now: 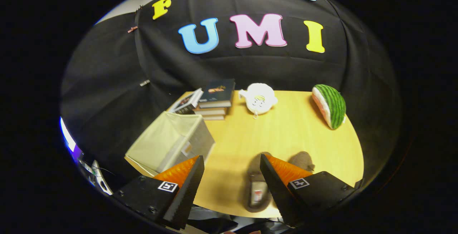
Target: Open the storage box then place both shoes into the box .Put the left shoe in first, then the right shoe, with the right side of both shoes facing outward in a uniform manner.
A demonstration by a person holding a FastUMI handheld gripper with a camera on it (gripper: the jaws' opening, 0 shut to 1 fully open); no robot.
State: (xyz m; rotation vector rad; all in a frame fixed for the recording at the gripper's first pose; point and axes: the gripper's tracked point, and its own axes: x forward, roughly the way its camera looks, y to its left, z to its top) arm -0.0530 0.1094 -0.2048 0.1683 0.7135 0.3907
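Note:
A beige fabric storage box (171, 142) stands on the wooden table (286, 130), just ahead of my left finger, its lid shut as far as I can see. Two brown slippers lie near the table's front edge. One slipper (257, 187) shows its insole between the fingers, close against the right finger. The other slipper (303, 160) peeks out beyond the right finger, mostly hidden by it. My gripper (232, 162) hangs above the table's front edge, open wide, with nothing between its fingers.
A stack of books (214, 101) stands behind the box, with another book (186, 102) leaning on it. A white plush toy (259, 98) sits at the back middle and a watermelon-slice plush (331, 106) at the back right. Bare tabletop lies between them and the slippers.

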